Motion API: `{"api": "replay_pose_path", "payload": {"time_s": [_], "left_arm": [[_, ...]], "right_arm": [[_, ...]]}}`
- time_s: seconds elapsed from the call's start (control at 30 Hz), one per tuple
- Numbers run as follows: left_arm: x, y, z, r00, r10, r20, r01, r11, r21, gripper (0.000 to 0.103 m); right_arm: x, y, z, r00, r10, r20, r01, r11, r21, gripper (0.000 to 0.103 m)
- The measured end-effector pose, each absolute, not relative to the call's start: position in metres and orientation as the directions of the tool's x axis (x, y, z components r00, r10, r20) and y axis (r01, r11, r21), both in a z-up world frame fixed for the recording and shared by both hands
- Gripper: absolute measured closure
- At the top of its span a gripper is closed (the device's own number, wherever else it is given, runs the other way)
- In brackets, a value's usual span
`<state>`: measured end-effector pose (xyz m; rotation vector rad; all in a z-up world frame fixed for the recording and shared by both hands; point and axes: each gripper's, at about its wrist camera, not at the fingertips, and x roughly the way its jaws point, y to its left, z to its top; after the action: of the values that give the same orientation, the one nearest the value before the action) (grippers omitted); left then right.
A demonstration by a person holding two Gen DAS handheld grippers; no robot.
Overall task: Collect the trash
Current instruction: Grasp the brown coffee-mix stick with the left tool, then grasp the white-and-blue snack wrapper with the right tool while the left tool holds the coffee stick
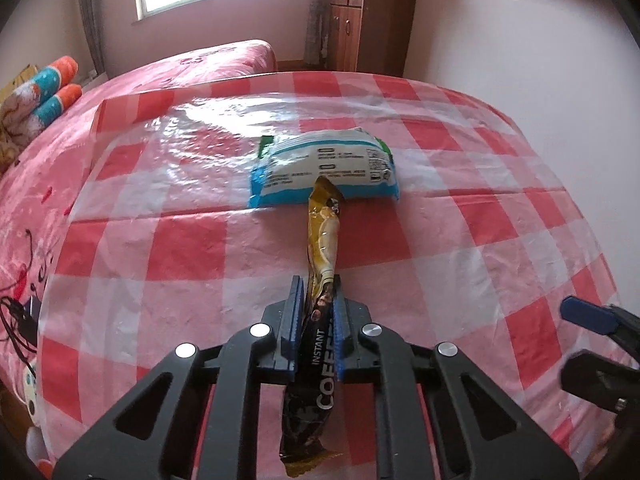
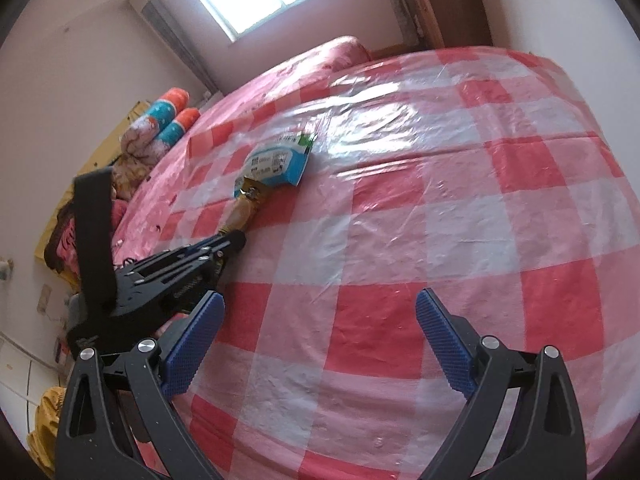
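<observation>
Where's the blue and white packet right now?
In the left wrist view, the blue and white packet lies on the checked tablecloth, mid-frame, just beyond the far tip of the coffee sachet.

Where things sit around the wrapped pack

On my checked cloth (image 1: 460,240), the coffee sachet (image 1: 322,240) lies just before the wrapped pack (image 1: 320,168), its far tip touching it; the cabinet (image 1: 372,20) stands well behind.

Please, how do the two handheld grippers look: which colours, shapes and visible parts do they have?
Both look alike. The left gripper and the right gripper have black angular frames with triangular cut-outs, round silver bolts at the joints, and blue finger pads with a fine bumpy texture. No cables, markings or sleeves are visible on them.
</observation>
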<state>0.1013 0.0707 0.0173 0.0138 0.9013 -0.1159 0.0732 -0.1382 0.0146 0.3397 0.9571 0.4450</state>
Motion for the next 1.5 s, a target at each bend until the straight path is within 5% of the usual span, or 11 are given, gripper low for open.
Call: {"api": "replay_pose_path", "payload": {"time_s": [0.73,1.0,1.2,1.27,1.5], "left_arm": [[0.067,0.148,0.015,0.609,-0.158,-0.777,0.061,0.986,-0.153,0.088],[0.069,0.135,0.014,0.630,-0.144,-0.763,0.126,0.989,-0.083,0.062],[0.070,0.126,0.013,0.644,-0.115,-0.756,0.148,0.989,-0.024,0.059],[0.070,0.126,0.013,0.644,-0.112,-0.756,0.147,0.989,-0.021,0.060],[0.073,0.135,0.014,0.650,-0.098,-0.754,0.107,0.994,-0.037,0.089]], "right_arm": [[0.160,-0.051,0.046,0.464,0.425,-0.777,-0.459,0.866,0.200,0.008],[0.195,-0.010,0.038,0.476,0.386,-0.790,-0.577,0.815,0.051,0.008],[0.215,0.017,0.024,0.458,0.362,-0.812,-0.659,0.752,-0.037,0.008],[0.218,0.022,0.020,0.460,0.352,-0.815,-0.677,0.733,-0.065,0.008],[0.222,0.031,0.005,0.451,0.307,-0.838,-0.715,0.686,-0.135,0.008]]}}
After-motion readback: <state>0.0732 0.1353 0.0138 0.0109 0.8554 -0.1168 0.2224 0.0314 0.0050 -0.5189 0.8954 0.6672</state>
